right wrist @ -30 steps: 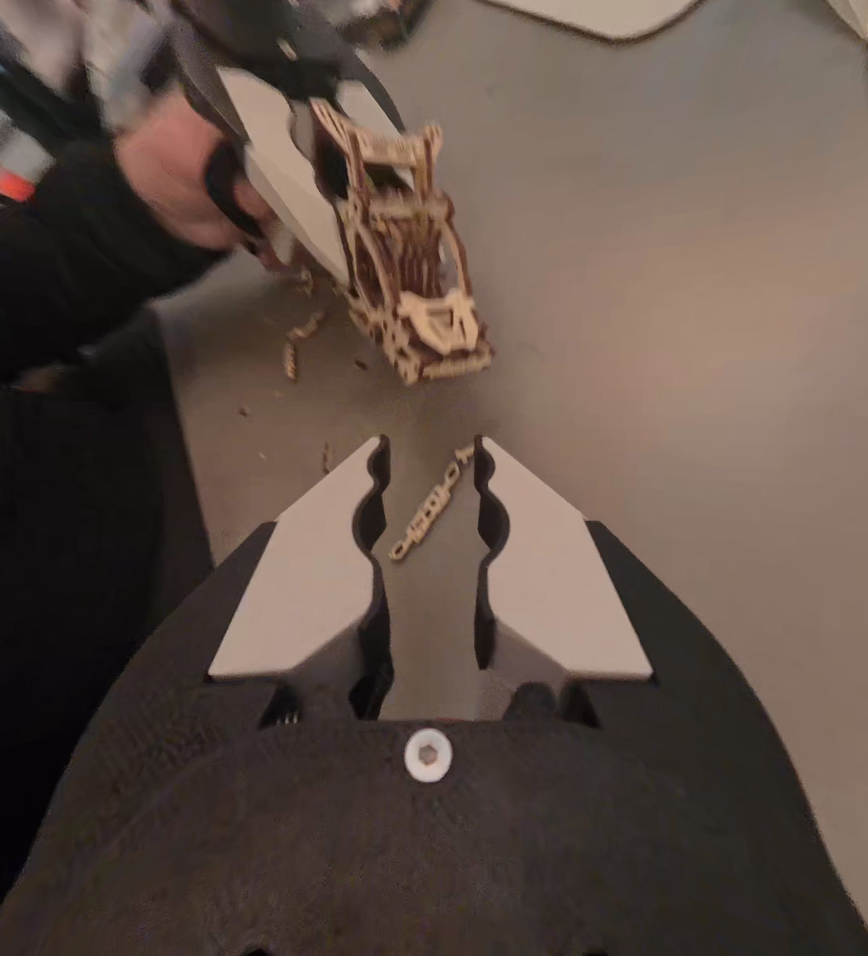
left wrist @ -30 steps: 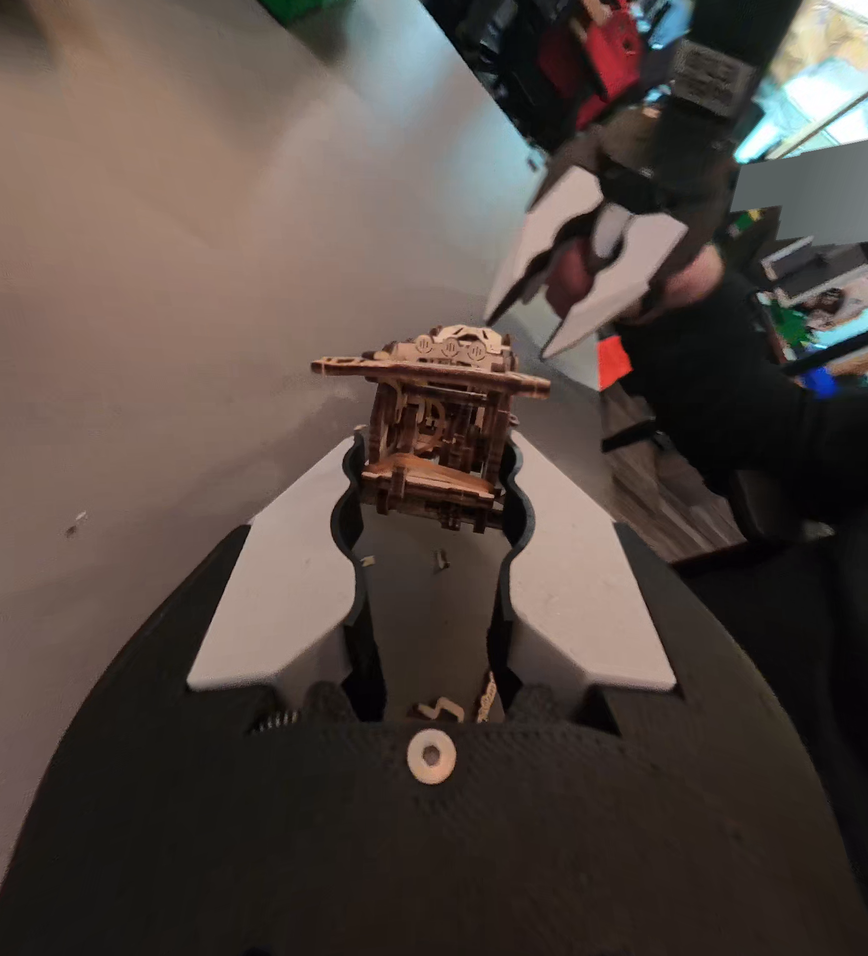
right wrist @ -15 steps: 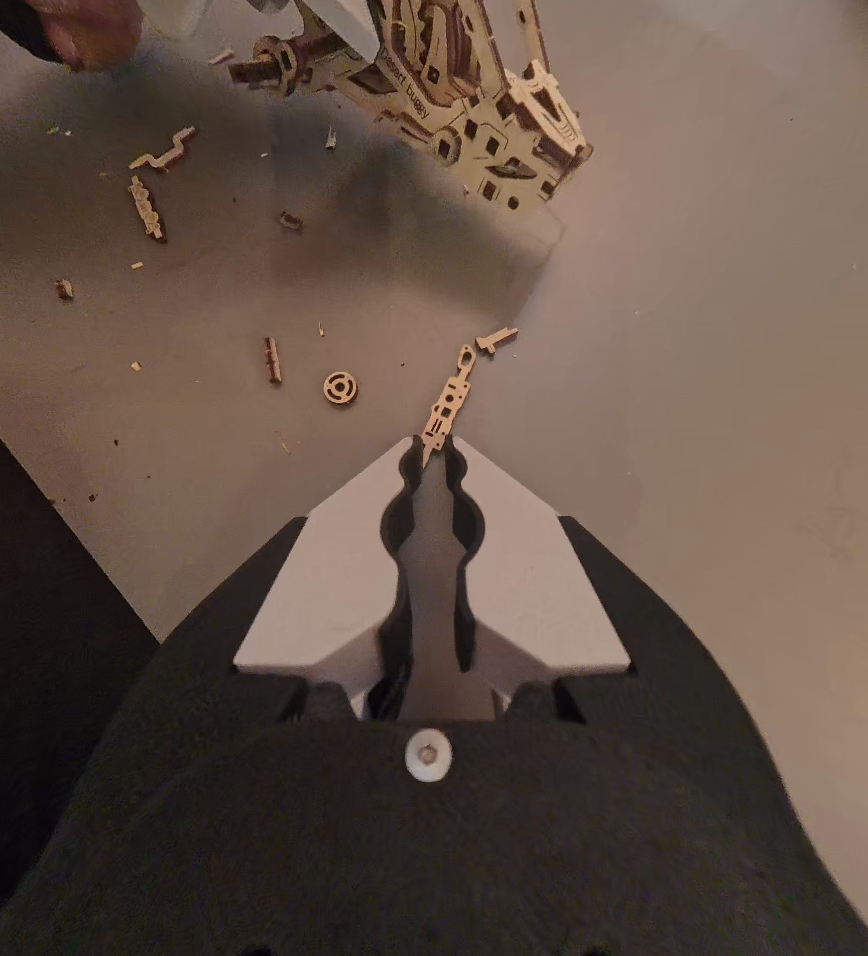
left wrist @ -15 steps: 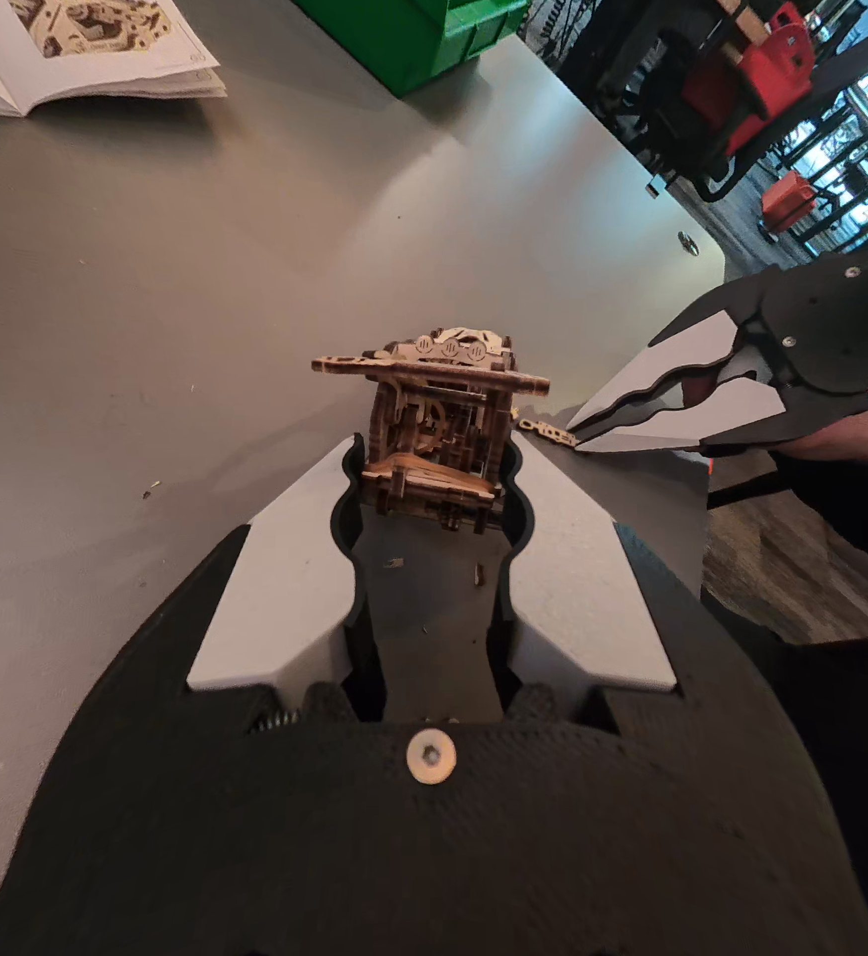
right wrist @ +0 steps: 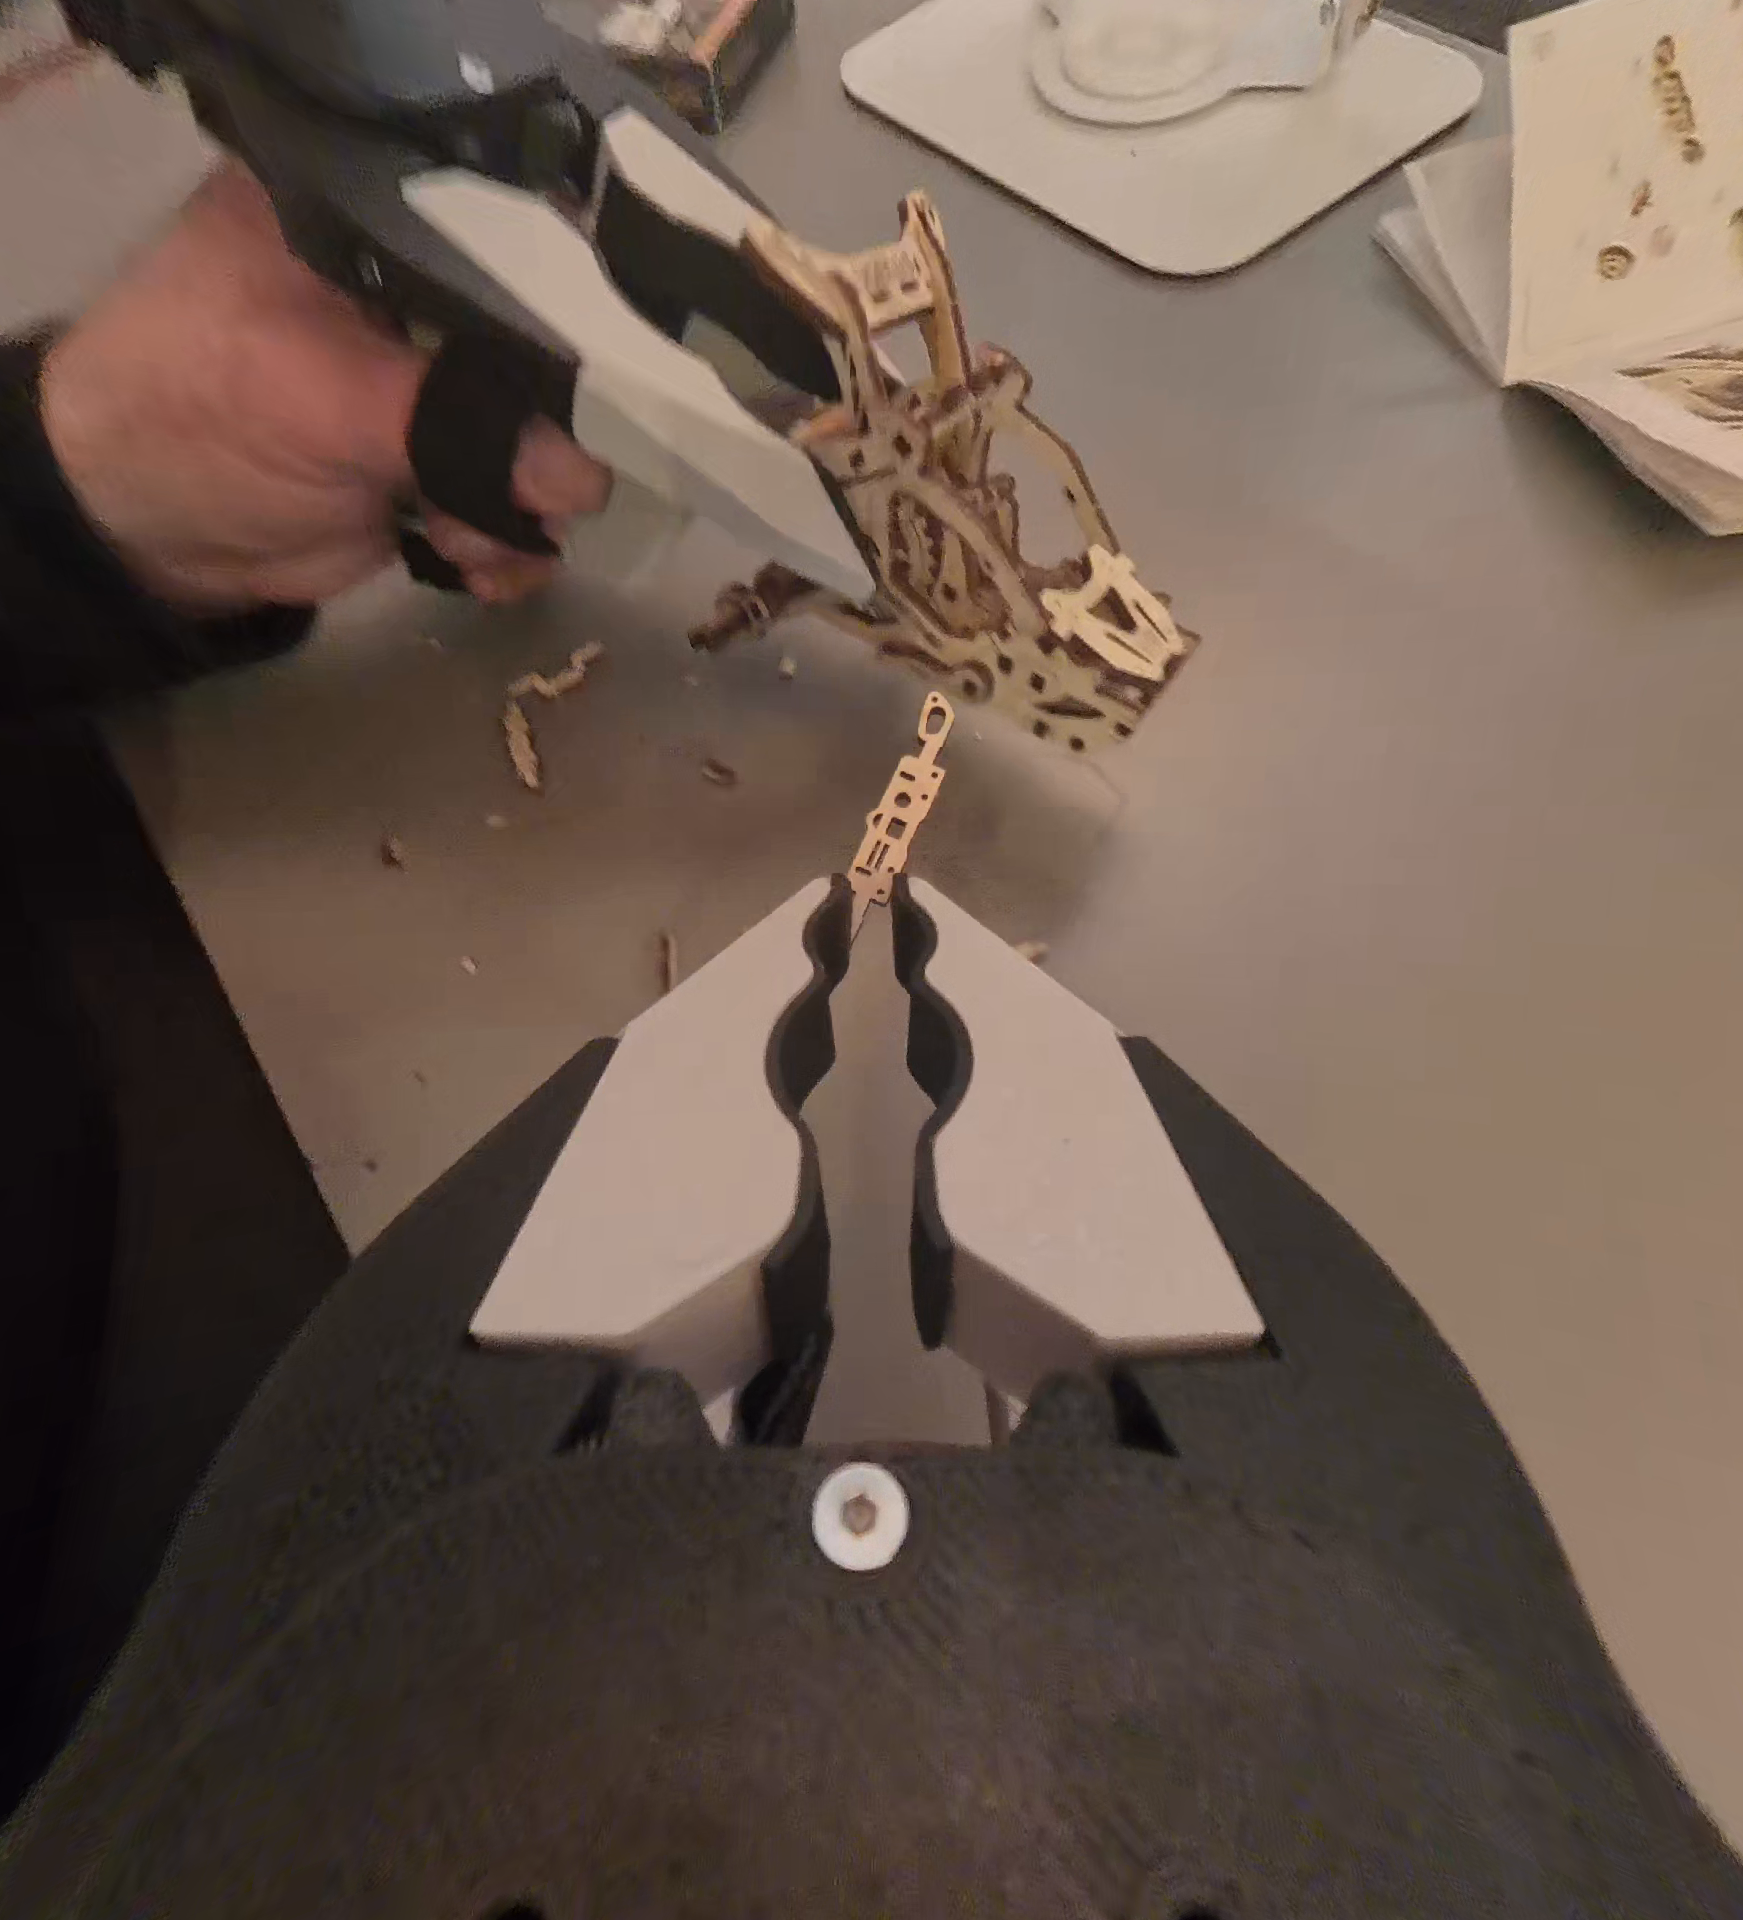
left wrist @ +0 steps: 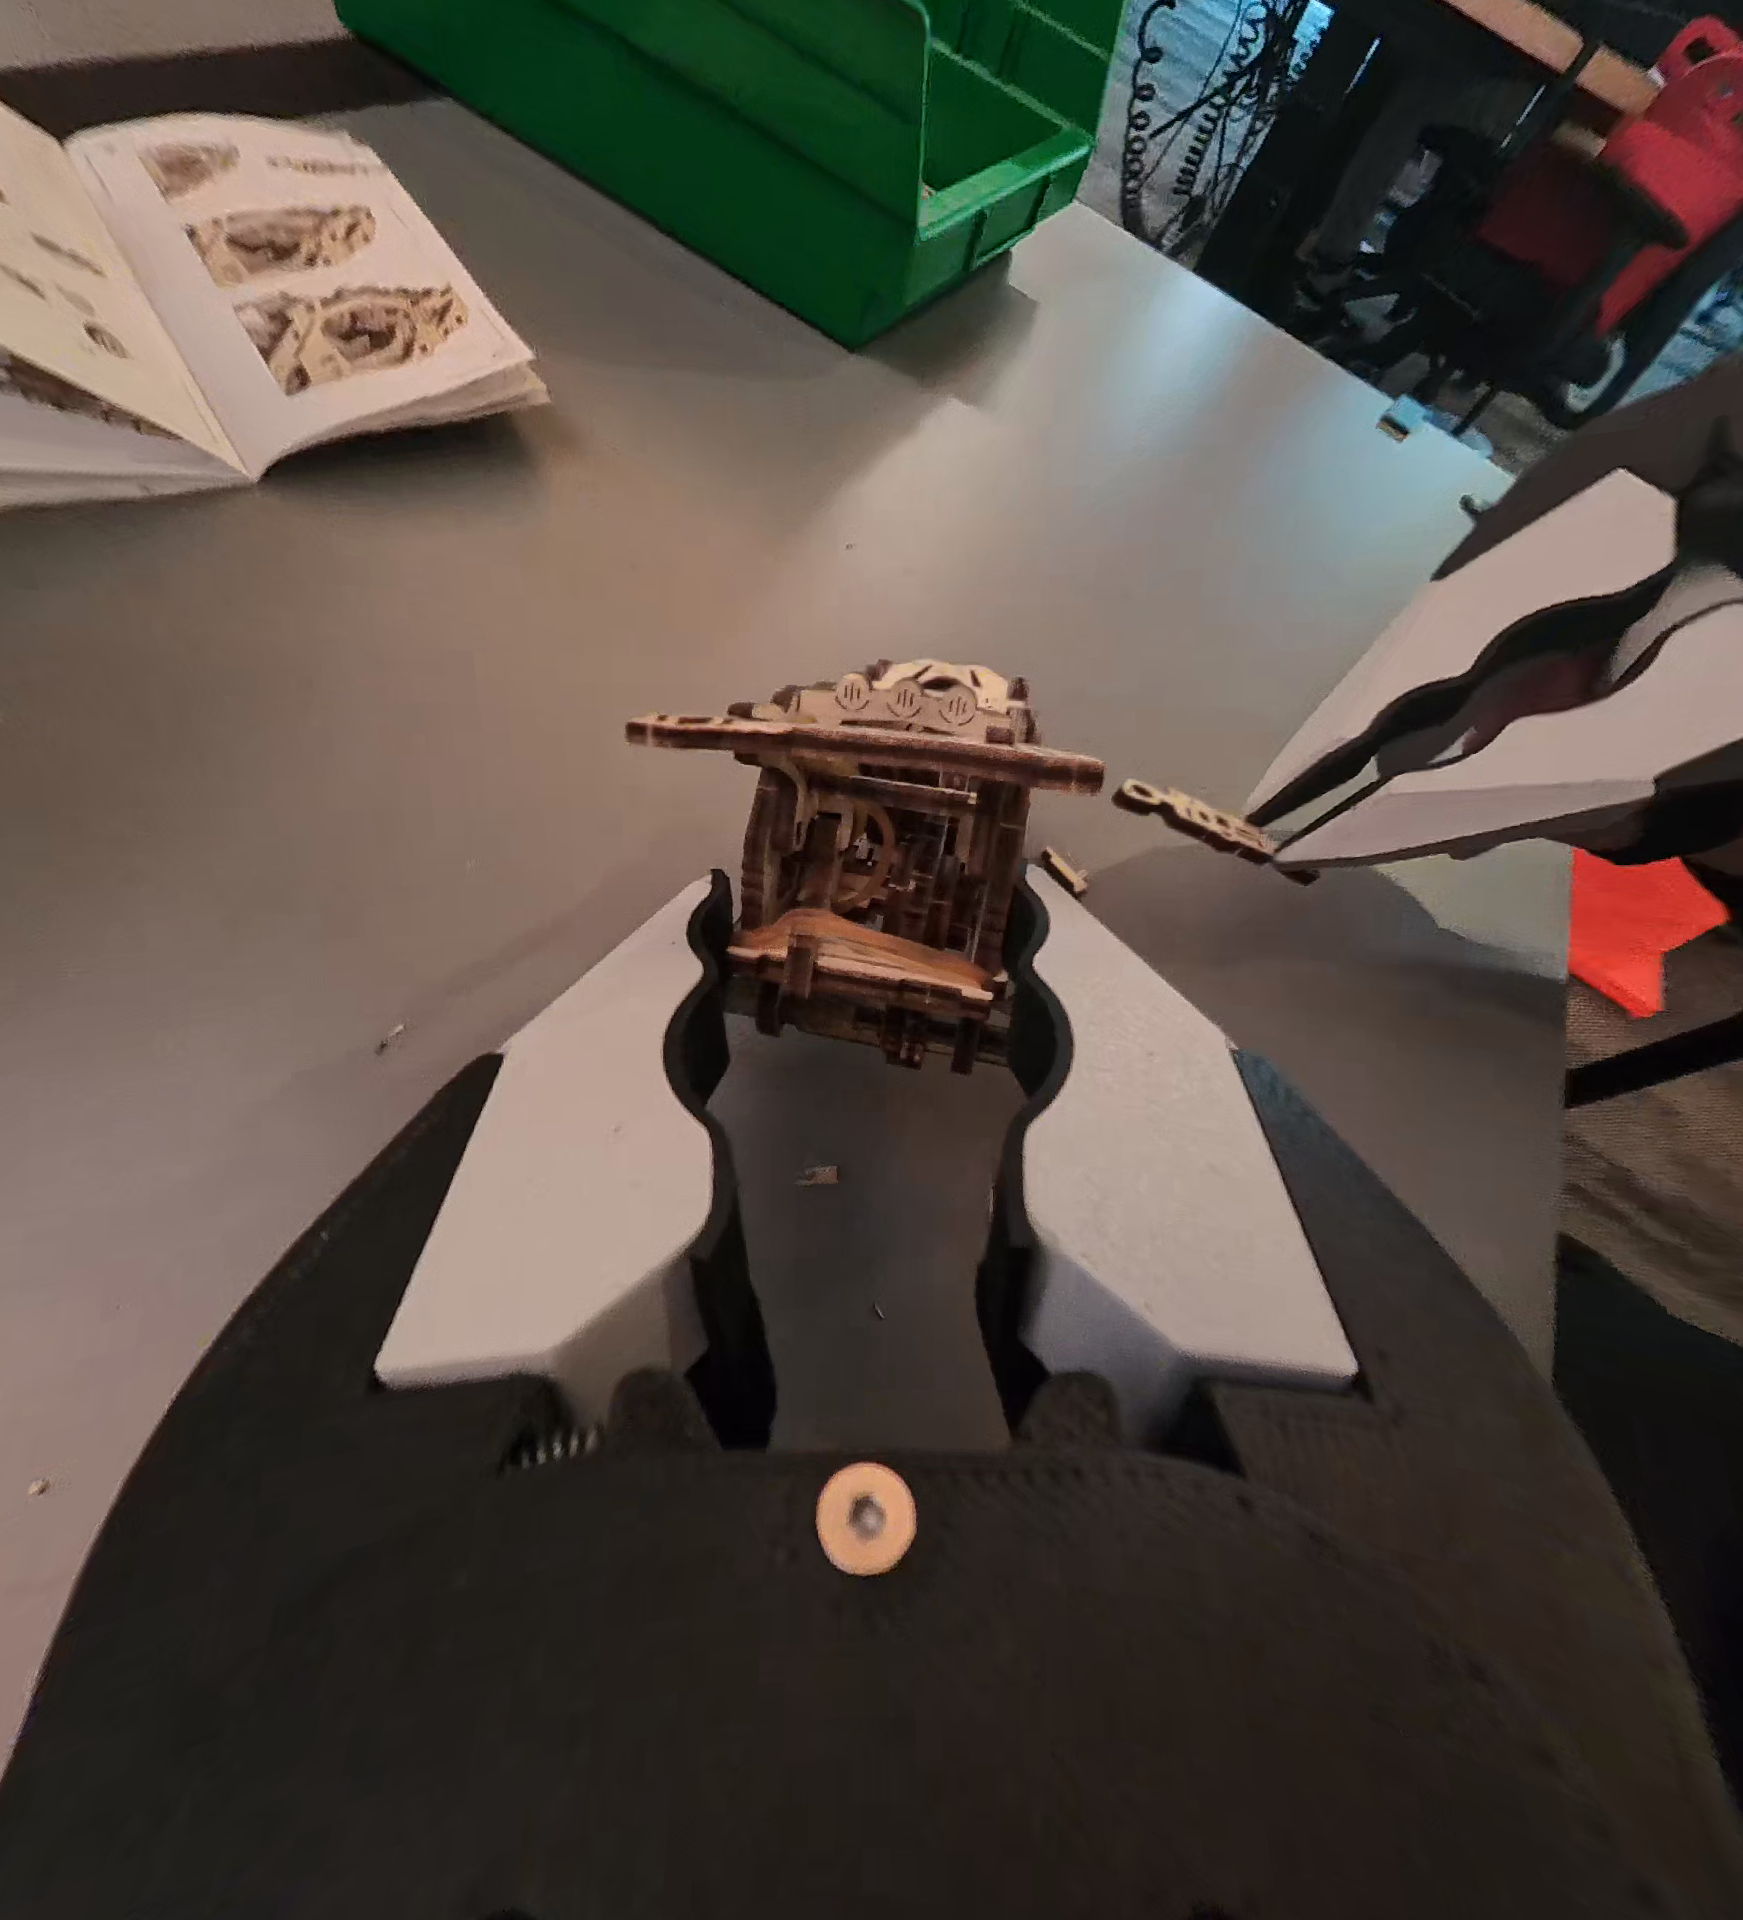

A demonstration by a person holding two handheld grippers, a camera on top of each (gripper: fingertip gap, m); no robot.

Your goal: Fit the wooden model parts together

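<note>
Left tool (left wrist: 872, 925) clamps the wooden model (left wrist: 872, 831); right tool (right wrist: 872, 883) pinches a thin wooden strip (right wrist: 903, 800), seemingly airborne.

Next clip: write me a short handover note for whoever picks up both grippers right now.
Left gripper: shut on the wooden model, held just above the grey table.
Right gripper: shut on a thin wooden strip, pinched at one end by the fingertips; the free end points toward the model.
Done: both parts are gripped and close together, not touching.
Left: fit the strip into the model. Loose wooden bits lie on the table; the open booklet is farther back.
</note>
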